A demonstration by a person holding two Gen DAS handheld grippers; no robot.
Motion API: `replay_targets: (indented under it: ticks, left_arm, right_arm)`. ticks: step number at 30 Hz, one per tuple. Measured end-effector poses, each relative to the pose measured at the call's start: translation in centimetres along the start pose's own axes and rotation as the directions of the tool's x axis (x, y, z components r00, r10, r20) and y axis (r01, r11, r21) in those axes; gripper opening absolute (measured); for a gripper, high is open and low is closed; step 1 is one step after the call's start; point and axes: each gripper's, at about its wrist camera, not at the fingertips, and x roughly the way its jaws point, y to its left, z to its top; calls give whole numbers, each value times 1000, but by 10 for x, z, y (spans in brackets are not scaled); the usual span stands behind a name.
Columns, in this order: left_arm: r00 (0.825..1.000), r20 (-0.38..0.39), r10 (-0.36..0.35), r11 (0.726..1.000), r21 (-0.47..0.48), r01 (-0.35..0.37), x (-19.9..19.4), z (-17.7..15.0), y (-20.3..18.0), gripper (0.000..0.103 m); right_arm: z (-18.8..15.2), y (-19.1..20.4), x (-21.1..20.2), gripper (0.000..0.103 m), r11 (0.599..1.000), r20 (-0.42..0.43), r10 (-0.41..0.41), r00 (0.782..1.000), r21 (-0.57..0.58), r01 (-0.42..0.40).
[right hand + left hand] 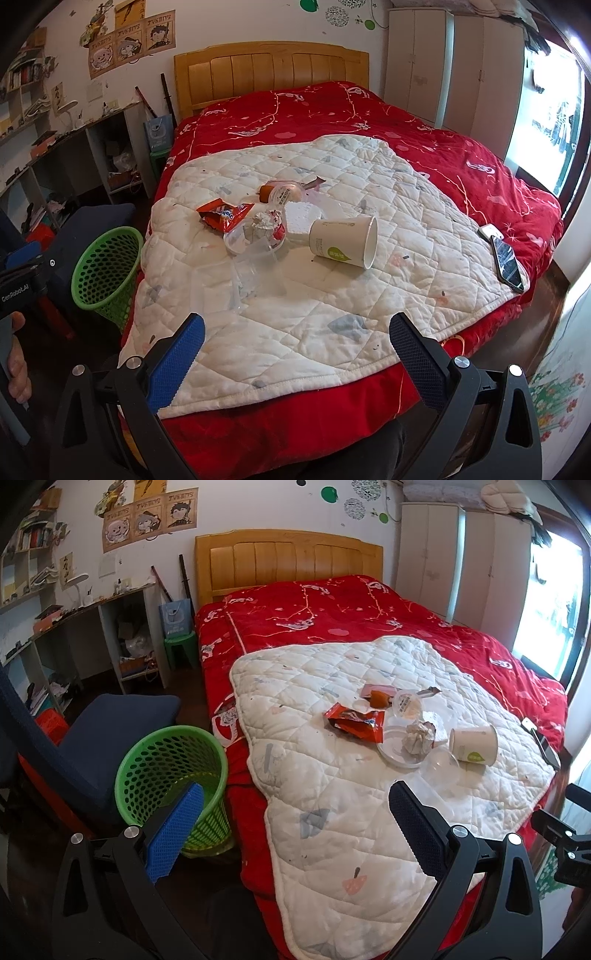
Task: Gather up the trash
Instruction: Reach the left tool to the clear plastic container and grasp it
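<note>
A cluster of trash is found near the middle of the white quilted pad (332,295) spread over the red bedcover (424,147). A paper cup (343,240) lies on its side, mouth toward the pad's right edge; its interior appears empty. A red snack wrapper (225,214), a crumpled paper ball (260,225), a white foam piece (303,218) and a small lidded tub (286,192) are grouped just beside it. Clear plastic containers (255,269) lie nearest the foot edge; their outlines are hard to make out. A green mesh bin (173,782) stands on the floor beside the bed's left edge, its contents partly hidden by a blue pad. The left gripper (295,830) and right gripper (295,354) are held with jaws spread wide, nothing between them. A phone (508,264) rests at the pad's right edge.
</note>
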Motion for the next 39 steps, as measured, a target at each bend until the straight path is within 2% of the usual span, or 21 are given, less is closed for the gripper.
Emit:
replay_targets:
  ticks: [10, 24, 28, 33, 35, 39]
  left_arm:
    - [1000, 1, 31, 999, 19, -31, 15, 12, 1, 98]
    - [998, -59, 4, 1000, 22, -3, 37, 10, -2, 98]
    - [998, -71, -2, 1000, 26, 4, 40, 7, -2, 98]
    - [996, -93, -16, 1000, 22, 18, 44, 6, -1, 98]
    - [995, -96, -5, 1000, 22, 8, 46, 6, 1, 98]
    - [993, -115, -3, 1000, 8, 4, 51, 5, 5, 94]
  right_arm:
    - [14, -6, 19, 96, 1000, -18, 14, 1000, -17, -14]
    - [35, -9, 58, 95, 996, -78, 78, 994, -28, -80]
    - [41, -8, 68, 84, 994, -99, 100, 990, -39, -104]
    - [46, -4, 82, 82, 990, -124, 129, 984, -46, -136]
    - [46, 0, 89, 76, 986, -144, 147, 979, -57, -156]
    - [47, 8, 101, 72, 982, -170, 163, 972, -69, -176]
